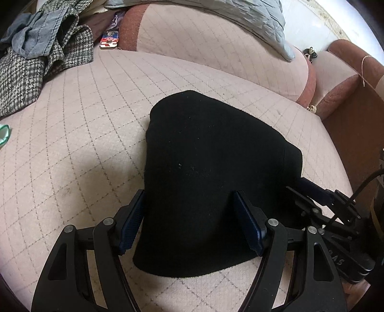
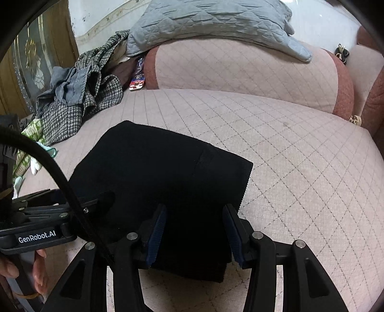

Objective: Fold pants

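The black pants (image 1: pixel 216 168) lie folded into a compact dark stack on the pink quilted sofa seat (image 1: pixel 84 156). My left gripper (image 1: pixel 189 194) hangs open over the stack's near edge; its blue pads stand wide apart, one on each side of the cloth, without pinching it. In the right wrist view the pants (image 2: pixel 156 172) show a folded corner at the front right. My right gripper (image 2: pixel 195 207) is open above that corner, and its pads do not press the fabric. The right gripper (image 1: pixel 300 189) also shows beside the stack's right edge, and a hand (image 2: pixel 38 271) holds the left tool.
A houndstooth coat (image 1: pixel 31 72) and a grey-blue garment (image 1: pixel 31 38) are piled at the back left. A grey quilted pillow (image 2: pixel 216 21) rests on the backrest (image 2: pixel 240 69). A red and blue packet (image 1: pixel 109 39) lies in the gap. The armrest (image 1: pixel 340 96) rises at right.
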{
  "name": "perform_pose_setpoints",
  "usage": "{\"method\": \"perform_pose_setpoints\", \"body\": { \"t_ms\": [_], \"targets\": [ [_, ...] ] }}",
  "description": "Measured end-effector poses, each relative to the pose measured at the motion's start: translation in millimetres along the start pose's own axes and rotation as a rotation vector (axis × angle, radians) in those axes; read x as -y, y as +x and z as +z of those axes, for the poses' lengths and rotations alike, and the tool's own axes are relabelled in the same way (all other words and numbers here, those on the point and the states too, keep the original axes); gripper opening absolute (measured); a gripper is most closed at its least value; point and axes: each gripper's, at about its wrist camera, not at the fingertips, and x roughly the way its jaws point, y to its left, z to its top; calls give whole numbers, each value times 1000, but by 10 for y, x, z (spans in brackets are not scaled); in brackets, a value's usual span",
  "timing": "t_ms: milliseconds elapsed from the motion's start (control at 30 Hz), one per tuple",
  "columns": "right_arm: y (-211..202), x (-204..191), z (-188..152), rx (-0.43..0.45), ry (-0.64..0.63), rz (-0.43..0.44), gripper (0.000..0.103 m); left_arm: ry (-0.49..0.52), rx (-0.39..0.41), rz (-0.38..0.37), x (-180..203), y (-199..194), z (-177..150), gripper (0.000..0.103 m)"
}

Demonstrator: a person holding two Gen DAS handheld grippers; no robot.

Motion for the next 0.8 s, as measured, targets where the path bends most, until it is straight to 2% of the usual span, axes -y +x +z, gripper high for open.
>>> {"method": "perform_pose_setpoints", "body": {
  "t_ms": [167,367,800],
  "targets": [
    [-233,19,-74,26,79,44,47,-7,31,5,41,-192,-35,74],
    [-514,-86,-202,45,86,24,47,24,102,52,149,-483,-121,74],
    [-1042,-365,-201,146,102,-32,49,50,239,139,194,-1234,-284,74]
  ]
}}
